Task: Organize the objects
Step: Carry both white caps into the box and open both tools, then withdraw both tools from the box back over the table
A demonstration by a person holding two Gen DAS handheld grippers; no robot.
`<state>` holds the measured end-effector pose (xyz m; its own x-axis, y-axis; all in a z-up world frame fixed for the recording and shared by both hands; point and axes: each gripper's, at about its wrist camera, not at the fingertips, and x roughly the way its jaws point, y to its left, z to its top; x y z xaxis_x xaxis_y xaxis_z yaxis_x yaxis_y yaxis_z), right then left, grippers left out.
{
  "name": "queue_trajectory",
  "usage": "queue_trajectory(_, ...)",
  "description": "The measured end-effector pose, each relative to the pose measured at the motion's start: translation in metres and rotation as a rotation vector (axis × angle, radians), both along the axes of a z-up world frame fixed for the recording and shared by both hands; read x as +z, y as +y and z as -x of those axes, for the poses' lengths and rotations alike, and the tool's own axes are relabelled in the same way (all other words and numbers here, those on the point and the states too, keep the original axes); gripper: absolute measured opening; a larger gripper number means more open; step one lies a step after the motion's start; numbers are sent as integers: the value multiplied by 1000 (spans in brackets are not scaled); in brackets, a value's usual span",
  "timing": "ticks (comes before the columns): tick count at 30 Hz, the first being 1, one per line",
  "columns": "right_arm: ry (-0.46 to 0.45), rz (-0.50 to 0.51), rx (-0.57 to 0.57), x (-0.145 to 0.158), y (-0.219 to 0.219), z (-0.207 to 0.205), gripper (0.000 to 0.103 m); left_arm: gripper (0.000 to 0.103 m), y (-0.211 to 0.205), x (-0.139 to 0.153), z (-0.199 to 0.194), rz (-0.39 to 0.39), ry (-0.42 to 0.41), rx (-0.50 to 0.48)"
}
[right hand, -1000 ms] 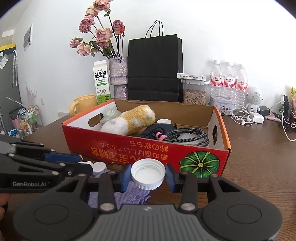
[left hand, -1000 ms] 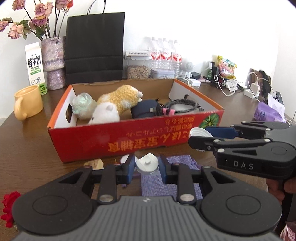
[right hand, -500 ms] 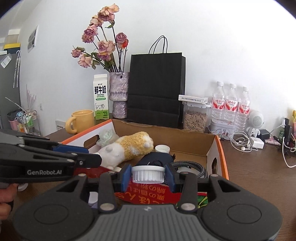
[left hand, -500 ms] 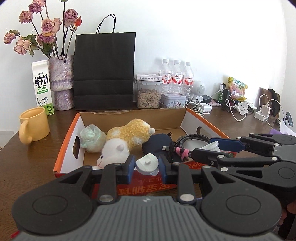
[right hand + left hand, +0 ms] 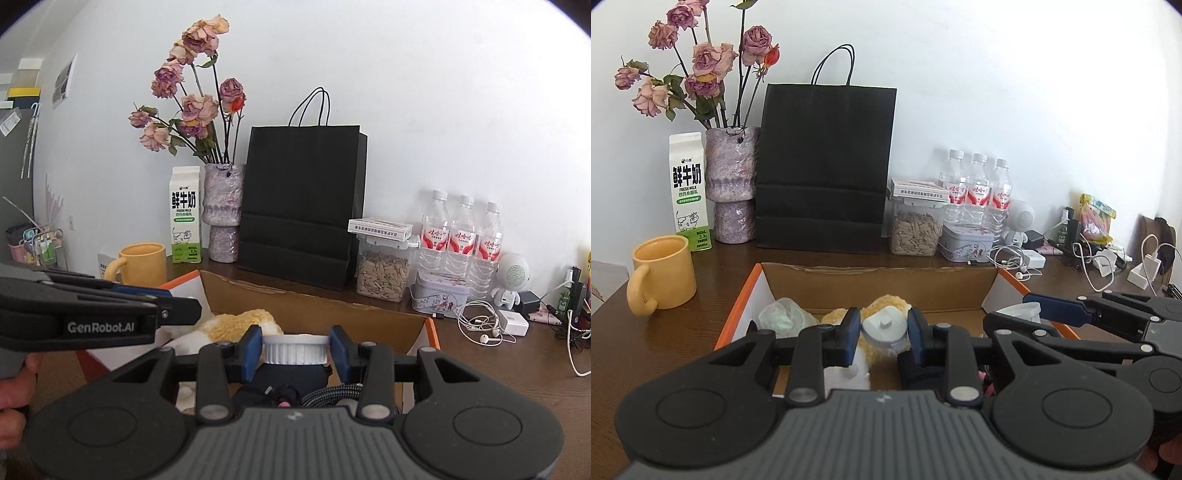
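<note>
L gripper clamping small white stopper cap | R gripper pinching ribbed white lid by its sides | both hovering over cardboard box w/ plush toy on bench

Along my back wall stand a vase of dried roses, a milk carton, a black paper bag, a jar of seeds and 3 water bottles. A yellow mug sits left; chargers and cables clutter the right.

Bright even daylight, sharp focus, fisheye bending, dark corners
</note>
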<state>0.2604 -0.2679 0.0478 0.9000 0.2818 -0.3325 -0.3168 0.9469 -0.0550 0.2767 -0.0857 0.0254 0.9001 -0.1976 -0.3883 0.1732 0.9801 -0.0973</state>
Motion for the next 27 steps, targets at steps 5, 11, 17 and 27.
queue_trajectory(5,13,-30,-24,-16,-11,-13,39,28,1,-13,-12,2,20,25)
queue_trajectory(11,40,-41,-39,-25,-17,-18,39,29,2,-22,-13,-4,19,20)
queue_trajectory(17,44,-25,-56,-28,-16,-17,58,50,0,-24,-9,-5,2,24)
queue_trajectory(27,31,-6,-82,-27,-14,-13,103,103,0,-20,-5,-8,-38,83)
